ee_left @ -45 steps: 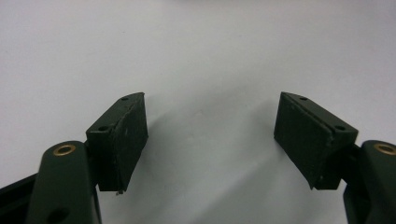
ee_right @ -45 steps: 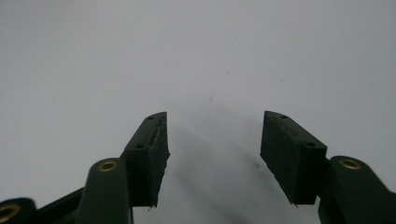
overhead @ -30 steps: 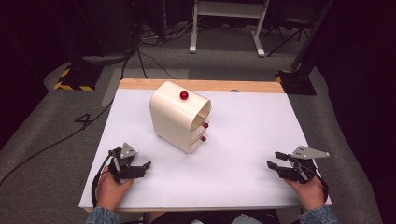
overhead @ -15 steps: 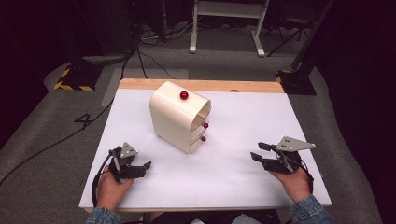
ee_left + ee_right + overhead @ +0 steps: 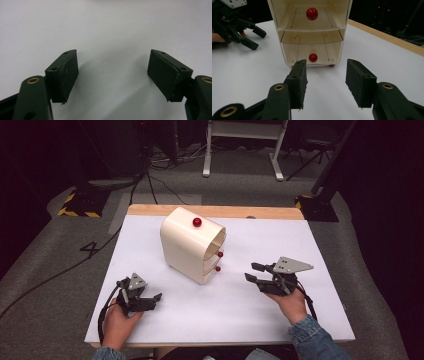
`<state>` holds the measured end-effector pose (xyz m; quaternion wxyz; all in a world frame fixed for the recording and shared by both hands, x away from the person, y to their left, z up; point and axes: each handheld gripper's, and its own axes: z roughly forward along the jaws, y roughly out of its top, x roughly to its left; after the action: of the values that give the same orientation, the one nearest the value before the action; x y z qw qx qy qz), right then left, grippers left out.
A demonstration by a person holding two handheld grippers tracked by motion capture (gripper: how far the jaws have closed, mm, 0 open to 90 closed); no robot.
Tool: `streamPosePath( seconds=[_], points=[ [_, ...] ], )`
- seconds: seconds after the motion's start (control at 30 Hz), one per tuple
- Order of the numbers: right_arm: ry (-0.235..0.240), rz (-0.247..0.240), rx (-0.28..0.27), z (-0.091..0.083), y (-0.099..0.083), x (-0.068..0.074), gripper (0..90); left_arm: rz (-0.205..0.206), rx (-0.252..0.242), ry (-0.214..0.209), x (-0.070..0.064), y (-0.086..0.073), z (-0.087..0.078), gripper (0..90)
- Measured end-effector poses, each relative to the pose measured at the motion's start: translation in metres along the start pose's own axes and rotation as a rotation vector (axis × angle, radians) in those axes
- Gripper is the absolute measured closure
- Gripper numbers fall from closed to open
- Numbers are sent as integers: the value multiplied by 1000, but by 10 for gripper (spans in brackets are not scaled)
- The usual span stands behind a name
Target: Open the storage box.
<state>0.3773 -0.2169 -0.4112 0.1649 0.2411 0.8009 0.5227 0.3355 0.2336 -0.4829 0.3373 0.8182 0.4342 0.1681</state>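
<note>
High view sat above my side of table (image 5: pixel 300 250), faced forward and down, took in whole top plus floor beyond. Left gripper view rode low, close over bare white surface (image 5: pixel 107 30), looked down past own jaws. Right gripper view rode near table level, faced open front of cream drawer unit (image 5: pixel 312 35) at close range. It shared with high view: drawer unit (image 5: pixel 192 245), left gripper (image 5: pixel 249 37) (image 5: pixel 150 300), white tabletop.
</note>
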Motion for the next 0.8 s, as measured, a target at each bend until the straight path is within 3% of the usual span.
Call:
streamPosePath(
  seconds=[0.1, 0.23, 0.37, 0.8],
  points=[
    [25, 22, -3, 20, 0, 0, 523, 0, 0, 0, 0, 0, 0, 251],
    [41, 0, -18, 37, -1, 2, 523, 0, 0, 0, 0, 0, 0, 251],
    [64, 13, -28, 52, -4, 1, 531, 0, -1, 0, 0, 0, 0, 251],
    [90, 37, -14, 84, -15, 2, 597, 0, -1, 0, 0, 0, 0, 251]
  ],
)
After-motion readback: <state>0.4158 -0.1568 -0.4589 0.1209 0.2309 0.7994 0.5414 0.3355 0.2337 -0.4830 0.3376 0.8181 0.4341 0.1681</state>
